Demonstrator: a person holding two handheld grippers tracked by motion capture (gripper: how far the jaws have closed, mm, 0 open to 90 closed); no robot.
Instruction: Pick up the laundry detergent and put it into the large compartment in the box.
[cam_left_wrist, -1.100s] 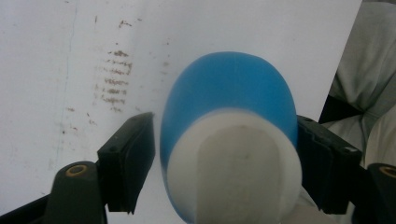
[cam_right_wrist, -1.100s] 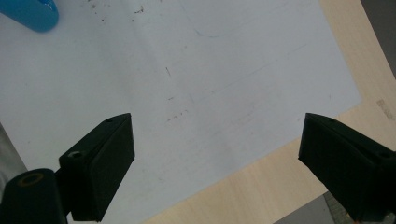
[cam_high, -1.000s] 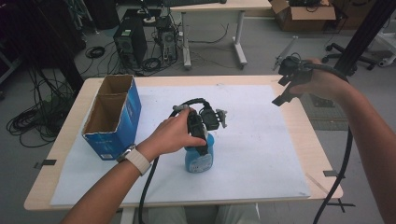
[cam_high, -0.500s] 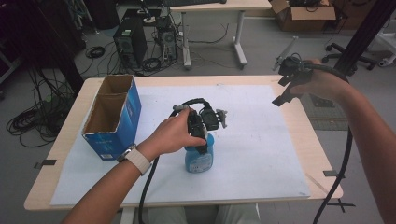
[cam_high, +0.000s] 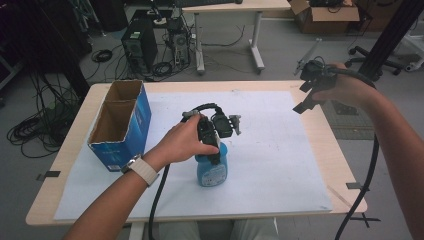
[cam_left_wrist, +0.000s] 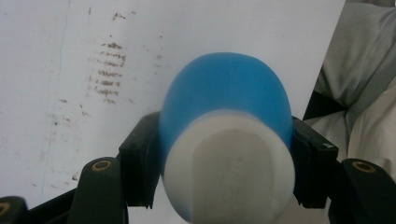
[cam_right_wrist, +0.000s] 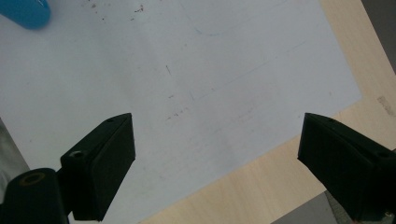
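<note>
High view: the left gripper (cam_high: 216, 150) pinches an upright blue bottle (cam_high: 212, 170), long axis vertical, white cap up; the right gripper (cam_high: 306, 87) hangs spread wide.

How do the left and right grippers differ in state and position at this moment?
The left gripper is shut on the blue bottle mid-table; the right gripper is open, holding nothing. The left is low over the white sheet; the right is raised near the table's far right edge. Both are hand-held with black jaws.
</note>
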